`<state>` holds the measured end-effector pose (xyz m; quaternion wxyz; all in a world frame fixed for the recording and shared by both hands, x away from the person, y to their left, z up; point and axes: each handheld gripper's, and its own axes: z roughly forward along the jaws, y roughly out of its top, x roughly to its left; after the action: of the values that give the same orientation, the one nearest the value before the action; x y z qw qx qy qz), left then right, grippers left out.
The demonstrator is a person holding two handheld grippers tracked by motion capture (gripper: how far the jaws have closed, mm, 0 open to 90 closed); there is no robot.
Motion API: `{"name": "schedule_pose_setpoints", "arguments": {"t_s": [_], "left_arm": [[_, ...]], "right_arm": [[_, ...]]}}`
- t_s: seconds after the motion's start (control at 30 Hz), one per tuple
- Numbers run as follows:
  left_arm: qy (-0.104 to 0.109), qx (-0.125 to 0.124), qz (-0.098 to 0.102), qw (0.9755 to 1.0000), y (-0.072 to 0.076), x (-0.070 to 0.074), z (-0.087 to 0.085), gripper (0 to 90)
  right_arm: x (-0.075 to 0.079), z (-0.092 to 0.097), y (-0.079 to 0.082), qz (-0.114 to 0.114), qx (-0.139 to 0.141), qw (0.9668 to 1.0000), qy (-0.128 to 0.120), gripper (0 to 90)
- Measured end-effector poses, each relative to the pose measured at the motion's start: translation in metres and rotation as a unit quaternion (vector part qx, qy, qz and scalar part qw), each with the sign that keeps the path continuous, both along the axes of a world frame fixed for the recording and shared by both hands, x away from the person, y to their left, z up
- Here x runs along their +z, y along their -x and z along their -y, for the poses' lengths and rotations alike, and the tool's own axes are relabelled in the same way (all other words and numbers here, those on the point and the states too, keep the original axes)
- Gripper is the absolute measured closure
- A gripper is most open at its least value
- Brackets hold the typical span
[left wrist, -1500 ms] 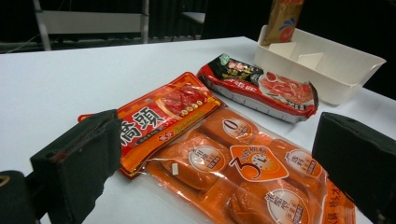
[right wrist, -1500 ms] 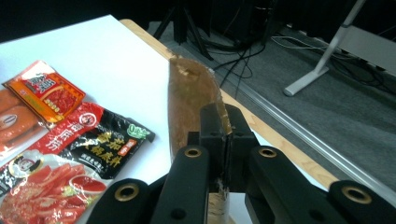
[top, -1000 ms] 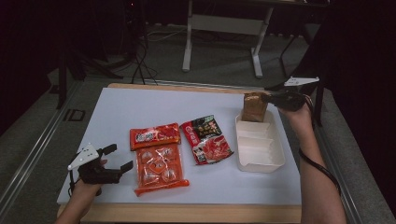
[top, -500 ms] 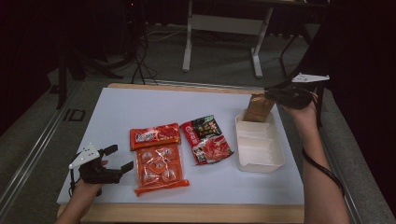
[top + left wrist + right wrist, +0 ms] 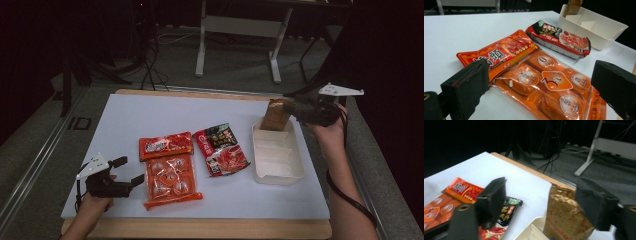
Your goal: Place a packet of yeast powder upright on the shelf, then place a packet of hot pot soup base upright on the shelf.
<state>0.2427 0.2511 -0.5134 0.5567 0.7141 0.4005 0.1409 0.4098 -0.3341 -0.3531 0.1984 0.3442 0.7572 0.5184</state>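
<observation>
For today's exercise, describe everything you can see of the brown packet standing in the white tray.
The brown packet is a crinkled pouch of shiny, foil-like material, golden-brown with red print low on its face. It stands on end, leaning a little, in the far compartment of the white tray, its base hidden behind the wall. Its crumpled top edge rises above the rim. The right gripper is level with its top; its jaws, which have just been opening, stand apart on either side of it without pressing on it.

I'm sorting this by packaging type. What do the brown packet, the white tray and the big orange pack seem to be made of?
Brown packet: looks like crinkled metallic film or foil, wrinkled with a dull golden sheen.
White tray: apparently moulded plastic, smooth and matte, with thin dividers.
Big orange pack: glossy clear plastic film, bright glare across its printed portions.
</observation>
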Motion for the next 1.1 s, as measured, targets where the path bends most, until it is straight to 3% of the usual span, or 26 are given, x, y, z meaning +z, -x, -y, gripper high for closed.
{"name": "schedule_pose_setpoints", "arguments": {"t_s": [0.07,0.13,0.17,0.23,0.3,0.4,0.57,0.63,0.77,0.9,1.1], "left_arm": [[-0.004,0.001,0.003,1.0,0.001,0.001,0.002,2.0],[-0.005,0.0,0.005,1.0,0.001,0.002,0.003,2.0],[0.0,-0.007,0.018,0.9998,0.003,0.005,0.007,1.9],[-0.003,-0.01,0.021,0.9997,0.003,0.006,0.009,1.9],[-0.005,-0.017,0.019,0.9997,0.003,0.008,0.012,1.9],[-0.002,-0.037,0.008,0.9993,0.001,0.011,0.016,2.0],[-0.013,-0.053,0.004,0.9985,-0.002,0.015,0.026,2.6],[-0.012,-0.057,0.007,0.9983,-0.004,0.017,0.03,4.4],[-0.014,-0.066,0.01,0.9977,-0.009,0.021,0.038,6.6],[-0.021,-0.079,0.009,0.9966,-0.016,0.026,0.048,14.4],[-0.041,-0.076,0.005,0.9963,-0.03,0.031,0.067,23.6]], "right_arm": [[-0.002,-0.005,0.02,0.014,0.005,0.9999,-0.007,13.4],[-0.002,-0.005,0.02,0.014,0.005,0.9999,-0.007,13.4],[-0.005,-0.009,0.04,0.02,0.008,0.9996,-0.017,11.5],[-0.007,-0.01,0.051,0.019,0.015,0.9995,-0.019,10.8],[-0.011,-0.012,0.063,0.016,0.015,0.9993,-0.029,13.1],[-0.018,-0.018,0.08,0.02,0.012,0.9996,-0.016,13.4],[-0.029,-0.029,0.098,0.008,0.035,0.9993,-0.005,15.8],[-0.033,-0.033,0.105,0.003,0.045,0.9989,-0.014,16.4],[-0.035,-0.041,0.118,0.013,0.052,0.9984,-0.017,16.4],[-0.035,-0.046,0.132,0.018,0.064,0.9972,-0.035,16.3],[-0.038,-0.053,0.147,0.022,0.072,0.9963,-0.041,16.1]]}}
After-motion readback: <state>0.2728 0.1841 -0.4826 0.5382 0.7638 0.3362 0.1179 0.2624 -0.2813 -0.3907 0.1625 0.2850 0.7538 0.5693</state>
